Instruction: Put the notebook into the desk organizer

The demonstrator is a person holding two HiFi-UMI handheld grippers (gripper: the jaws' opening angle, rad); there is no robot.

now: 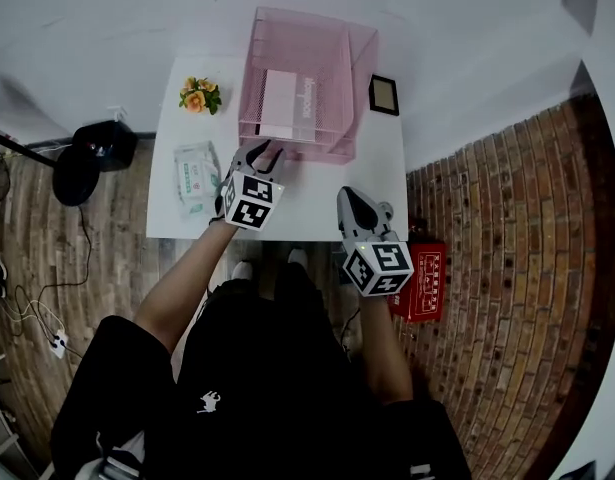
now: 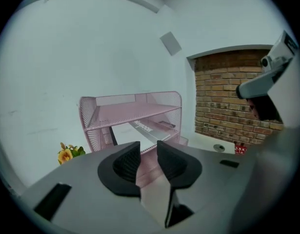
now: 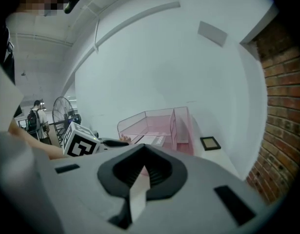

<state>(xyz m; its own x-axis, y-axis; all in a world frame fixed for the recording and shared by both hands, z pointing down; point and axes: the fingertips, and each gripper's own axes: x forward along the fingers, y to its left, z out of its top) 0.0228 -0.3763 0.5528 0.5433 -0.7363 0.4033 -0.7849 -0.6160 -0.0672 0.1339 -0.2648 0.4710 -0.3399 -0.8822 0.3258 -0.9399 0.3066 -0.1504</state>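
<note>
A pink mesh desk organizer (image 1: 305,80) stands at the back of the white table (image 1: 312,203). The white notebook (image 1: 283,105) lies flat inside it on the lower shelf, also seen in the left gripper view (image 2: 140,129). My left gripper (image 1: 266,152) hovers just in front of the organizer (image 2: 132,113); its jaws (image 2: 148,148) stand apart with nothing between them. My right gripper (image 1: 354,200) hangs over the table's front right edge, and its jaws (image 3: 142,151) meet at the tips, empty. The organizer (image 3: 157,126) lies ahead of it.
Yellow flowers (image 1: 199,95) and a pack of wipes (image 1: 196,177) sit on the table's left side. A small framed picture (image 1: 384,94) lies right of the organizer. A red box (image 1: 424,280) is on the brick floor at right, a black fan base (image 1: 95,150) at left.
</note>
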